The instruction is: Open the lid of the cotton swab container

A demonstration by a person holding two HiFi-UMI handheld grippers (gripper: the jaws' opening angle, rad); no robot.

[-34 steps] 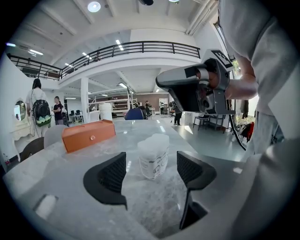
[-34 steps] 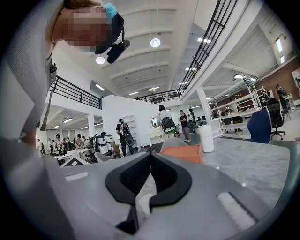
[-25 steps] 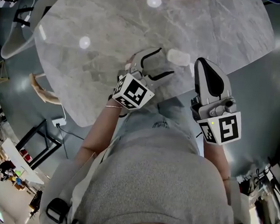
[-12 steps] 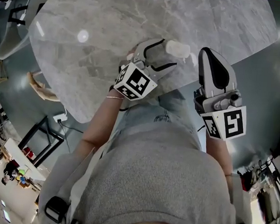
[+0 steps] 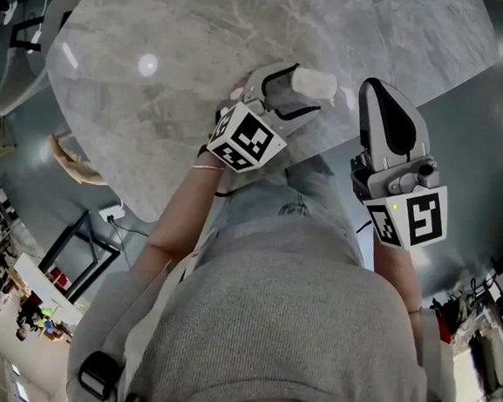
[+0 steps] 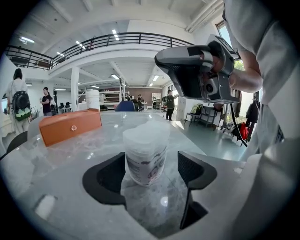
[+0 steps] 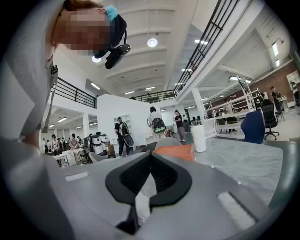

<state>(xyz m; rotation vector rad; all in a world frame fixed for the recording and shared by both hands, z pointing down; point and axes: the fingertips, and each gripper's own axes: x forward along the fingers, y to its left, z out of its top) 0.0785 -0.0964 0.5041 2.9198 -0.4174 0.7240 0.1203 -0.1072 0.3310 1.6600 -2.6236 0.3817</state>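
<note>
The cotton swab container (image 6: 145, 152), a small clear tub with a printed label and a frosted lid, stands upright near the marble table's front edge. It sits between the black pads of my left gripper (image 6: 151, 171), close to the left pad, with a gap on the right. That gripper is open. From above, the container (image 5: 314, 83) lies between the left gripper's (image 5: 289, 92) fingers. My right gripper (image 5: 379, 91) hovers to the right of it, off the table's edge, shut and empty. Its closed jaws (image 7: 150, 161) point level across the table.
An orange box (image 6: 70, 126) and a white cylinder (image 6: 93, 99) stand further back on the marble table (image 5: 186, 50). The right gripper's body (image 6: 197, 75) hangs above and to the right of the container. People and chairs stand in the hall beyond.
My left gripper has slid forward and lower, so the container now sits deeper between its fingers. The right gripper has stayed almost still.
</note>
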